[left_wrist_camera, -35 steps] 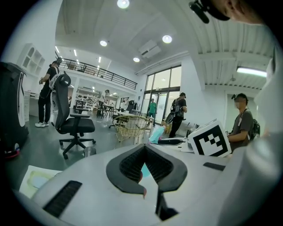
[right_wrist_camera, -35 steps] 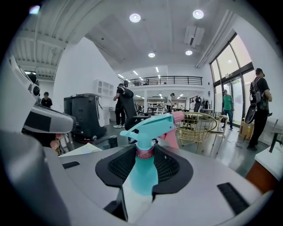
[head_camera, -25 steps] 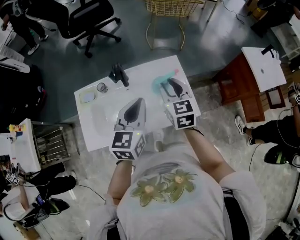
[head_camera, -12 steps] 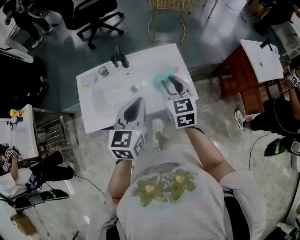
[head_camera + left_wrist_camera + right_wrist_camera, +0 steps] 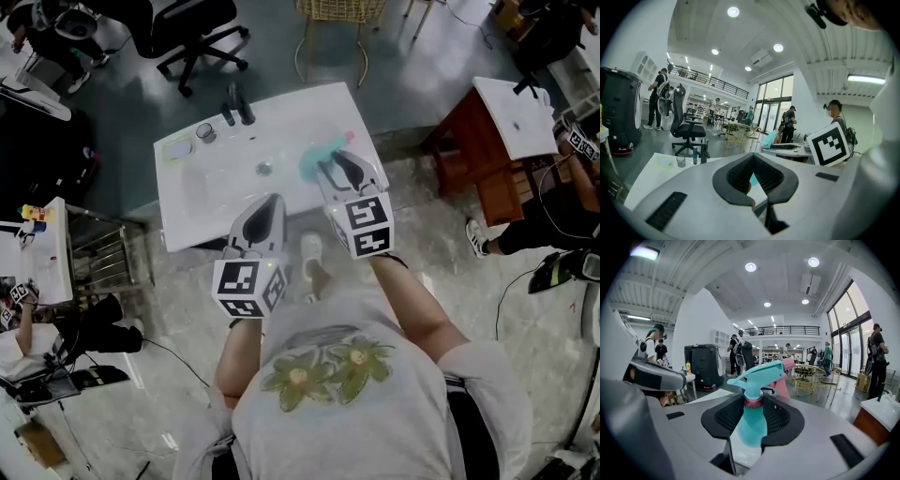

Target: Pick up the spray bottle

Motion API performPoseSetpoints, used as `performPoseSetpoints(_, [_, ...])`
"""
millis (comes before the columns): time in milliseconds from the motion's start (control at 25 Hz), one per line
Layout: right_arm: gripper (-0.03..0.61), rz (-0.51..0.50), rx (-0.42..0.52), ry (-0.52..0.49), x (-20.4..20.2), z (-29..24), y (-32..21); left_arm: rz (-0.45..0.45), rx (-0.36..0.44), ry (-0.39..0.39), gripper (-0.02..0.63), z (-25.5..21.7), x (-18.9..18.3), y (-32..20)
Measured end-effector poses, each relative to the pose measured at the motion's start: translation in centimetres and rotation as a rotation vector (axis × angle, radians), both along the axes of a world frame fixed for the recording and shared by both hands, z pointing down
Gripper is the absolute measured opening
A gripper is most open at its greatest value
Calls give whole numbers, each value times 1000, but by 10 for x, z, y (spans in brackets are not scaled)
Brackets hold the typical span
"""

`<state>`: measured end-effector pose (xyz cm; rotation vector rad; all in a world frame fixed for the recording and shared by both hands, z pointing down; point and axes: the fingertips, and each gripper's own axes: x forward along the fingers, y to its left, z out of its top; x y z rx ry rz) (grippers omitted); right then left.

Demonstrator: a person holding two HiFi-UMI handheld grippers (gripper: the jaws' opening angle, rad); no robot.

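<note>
The spray bottle (image 5: 313,163) is teal with a pink nozzle, and it shows over the right part of the white basin top (image 5: 211,202) in the head view. My right gripper (image 5: 338,160) is shut on it. In the right gripper view the bottle (image 5: 751,423) stands upright, and the right gripper (image 5: 753,398) holds its body between the black pads below the trigger head. Whether the bottle's base touches the top is hidden. My left gripper (image 5: 271,200) hangs over the basin top's near edge, shut and empty. In its own view the left gripper (image 5: 753,156) has its tips together.
A black faucet (image 5: 236,105), a glass (image 5: 204,132) and a soap dish (image 5: 178,150) stand along the basin top's far side, with a drain (image 5: 265,169) in the middle. An office chair (image 5: 187,33) and a wire chair (image 5: 337,19) stand beyond it. A brown cabinet (image 5: 473,145) is at the right.
The basin top has slid up and away in the head view, so both grippers now sit nearer its front edge. The right gripper stays shut on the bottle.
</note>
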<state>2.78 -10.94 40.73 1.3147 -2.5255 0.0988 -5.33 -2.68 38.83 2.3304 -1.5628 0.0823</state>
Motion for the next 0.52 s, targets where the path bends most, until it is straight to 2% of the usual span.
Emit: performPoseSetpoints(520, [135,-34,-1,7,-2,-2,70,-28,-18,19,9,8,0,67])
